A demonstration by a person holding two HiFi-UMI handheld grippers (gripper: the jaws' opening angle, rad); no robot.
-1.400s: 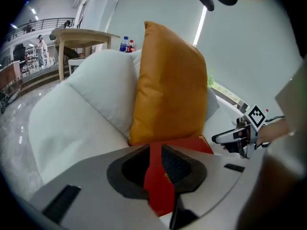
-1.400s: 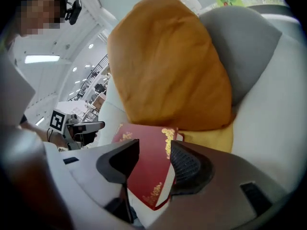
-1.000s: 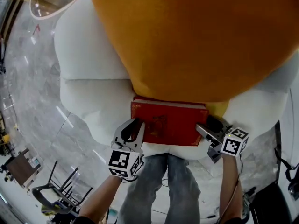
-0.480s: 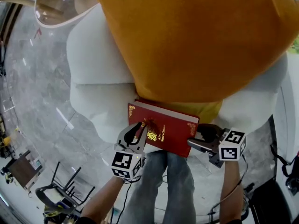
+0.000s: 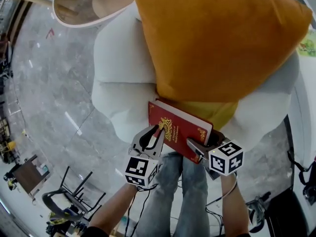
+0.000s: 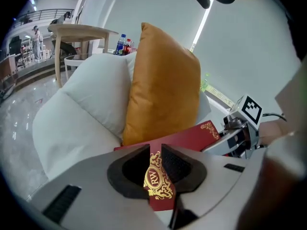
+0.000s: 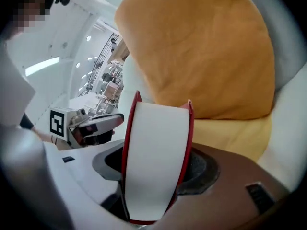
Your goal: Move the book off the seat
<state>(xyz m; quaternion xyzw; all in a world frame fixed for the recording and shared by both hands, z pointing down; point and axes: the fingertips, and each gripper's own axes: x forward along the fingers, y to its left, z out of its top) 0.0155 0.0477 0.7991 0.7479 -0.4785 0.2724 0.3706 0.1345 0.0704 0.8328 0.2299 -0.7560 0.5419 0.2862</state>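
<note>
Person: legs in blue jeans (image 5: 173, 196) stand nearest, with a forearm behind each gripper.
Left gripper (image 5: 157, 132): jaws nearly together, pinching the book's left side at its gold emblem.
Right gripper (image 5: 202, 141): jaws wide apart, clamped across the thick white page block.
Book (image 5: 180, 127): red, tilted, held between both grippers over the seat's near edge.
Cushion (image 5: 217, 38): big, orange, just beyond the book.
Armchair (image 5: 121, 95): white, padded.
Floor (image 5: 44, 83): grey marble, left.
Table (image 5: 81, 6): round, far left.

Book (image 5: 178, 126) corner behind right tool (image 5: 203, 142)
</note>
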